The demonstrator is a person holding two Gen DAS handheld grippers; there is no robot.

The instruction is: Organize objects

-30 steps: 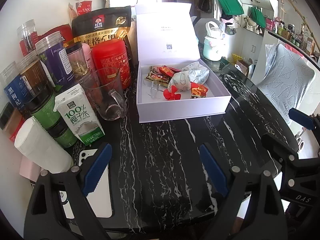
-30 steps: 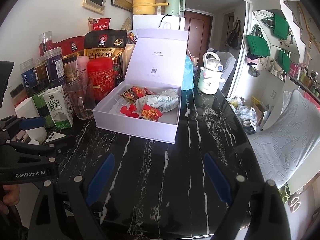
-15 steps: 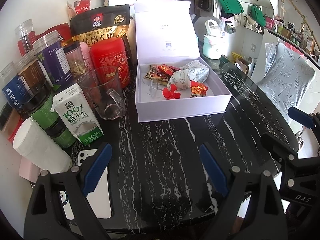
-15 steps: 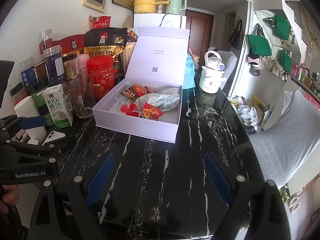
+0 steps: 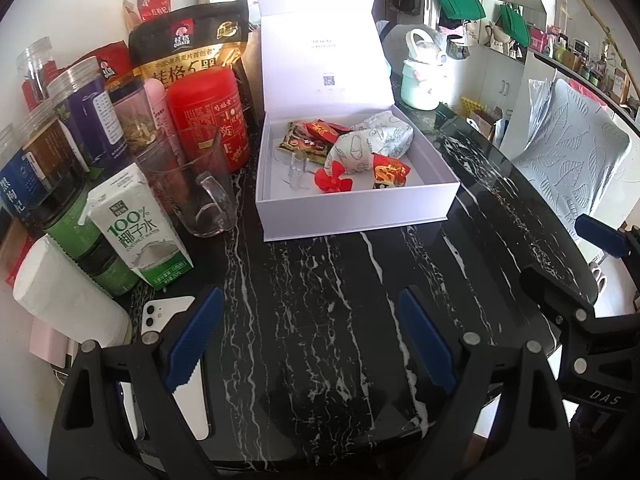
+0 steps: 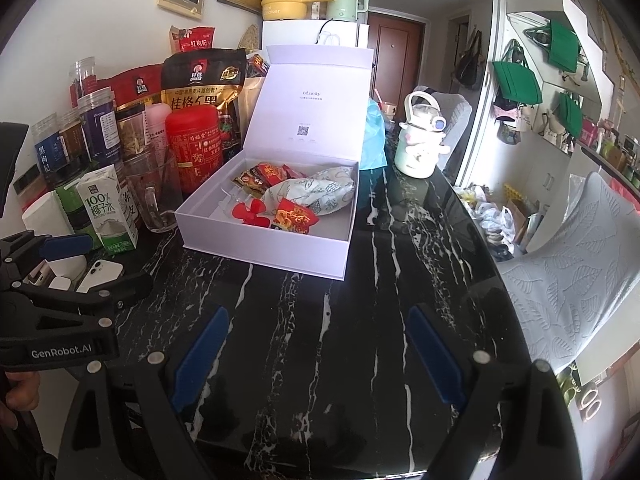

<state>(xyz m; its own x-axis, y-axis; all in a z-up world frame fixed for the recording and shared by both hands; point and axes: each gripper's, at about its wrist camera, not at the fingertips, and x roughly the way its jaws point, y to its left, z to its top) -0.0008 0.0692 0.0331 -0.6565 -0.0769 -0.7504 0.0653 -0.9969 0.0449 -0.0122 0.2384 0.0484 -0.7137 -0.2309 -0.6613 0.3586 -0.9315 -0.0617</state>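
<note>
An open white box (image 5: pixel 352 212) (image 6: pixel 264 252) stands on the black marble table (image 5: pixel 320 320) with its lid upright. Inside lie red snack packets (image 5: pixel 390 170), a patterned pouch (image 5: pixel 372 142), a red flower-shaped piece (image 5: pixel 334 180) and a small clear item (image 5: pixel 298 168). My left gripper (image 5: pixel 312 340) is open and empty above the table's near side, short of the box. My right gripper (image 6: pixel 320 356) is open and empty, to the right of the left one.
Left of the box stand a glass mug (image 5: pixel 204 192), a red canister (image 5: pixel 208 116), a coconut water carton (image 5: pixel 136 228), several jars, an oat bag (image 5: pixel 188 52) and a paper roll (image 5: pixel 68 296). A white phone (image 5: pixel 164 312) lies by the left gripper. A mint kettle (image 6: pixel 418 140) stands behind.
Both grippers have drifted very slightly; the view has barely shifted. Nothing was picked up or released.
</note>
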